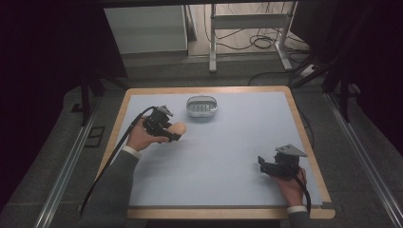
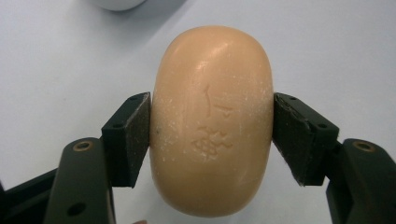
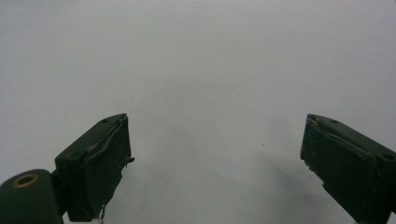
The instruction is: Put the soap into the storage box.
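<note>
The bench, wood-edged and covered by a pale blue-grey sheet, was seen from above with dark floor all around it. Beyond its far edge a white metal frame and a tangle of cables were visible on the floor. Two grey sleeves were brought in from the near side. On the left, the left gripper was held over the sheet at mid-depth, and there it was: a peach-coloured oval bar of soap was clamped squarely between its jaws, one black pad pressed against each long side. An embossed mark was shown on the bar's upper face in the left gripper view. Whether the soap was lifted clear of the sheet or resting on it could not be told. Just beyond it, near the far edge, a small white soap dish with a ridged floor was seen. Over on the right, near the front corner, the right gripper was held low, its jaws spread wide apart with bare sheet between them.
</note>
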Demonstrator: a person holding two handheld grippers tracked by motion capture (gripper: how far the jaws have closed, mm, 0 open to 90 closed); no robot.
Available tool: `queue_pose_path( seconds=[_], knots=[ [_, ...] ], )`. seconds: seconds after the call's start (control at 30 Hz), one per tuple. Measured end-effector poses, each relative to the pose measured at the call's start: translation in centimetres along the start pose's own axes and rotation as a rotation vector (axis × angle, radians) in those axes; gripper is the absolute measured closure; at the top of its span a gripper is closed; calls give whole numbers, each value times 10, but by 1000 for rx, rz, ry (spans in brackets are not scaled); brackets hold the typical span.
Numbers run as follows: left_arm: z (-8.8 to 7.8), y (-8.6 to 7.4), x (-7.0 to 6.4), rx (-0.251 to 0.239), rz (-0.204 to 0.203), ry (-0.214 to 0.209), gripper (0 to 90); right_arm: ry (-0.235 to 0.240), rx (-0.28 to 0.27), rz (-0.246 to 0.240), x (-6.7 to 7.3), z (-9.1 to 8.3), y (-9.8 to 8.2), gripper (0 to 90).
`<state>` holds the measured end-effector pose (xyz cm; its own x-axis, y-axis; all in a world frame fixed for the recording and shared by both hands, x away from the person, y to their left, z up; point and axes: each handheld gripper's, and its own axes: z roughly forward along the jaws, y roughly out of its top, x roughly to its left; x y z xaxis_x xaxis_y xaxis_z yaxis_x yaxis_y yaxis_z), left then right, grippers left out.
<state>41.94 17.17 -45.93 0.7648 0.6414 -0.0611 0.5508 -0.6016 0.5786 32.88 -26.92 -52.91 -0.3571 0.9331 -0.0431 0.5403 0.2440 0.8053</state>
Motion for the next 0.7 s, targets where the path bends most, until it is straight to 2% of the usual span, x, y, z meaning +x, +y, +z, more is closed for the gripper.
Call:
queue_pose_path(
  seconds=[0.7],
  knots=[
    [3,20,10,3,1,10,325,-2,2,4,0,0,0,86]
  ],
)
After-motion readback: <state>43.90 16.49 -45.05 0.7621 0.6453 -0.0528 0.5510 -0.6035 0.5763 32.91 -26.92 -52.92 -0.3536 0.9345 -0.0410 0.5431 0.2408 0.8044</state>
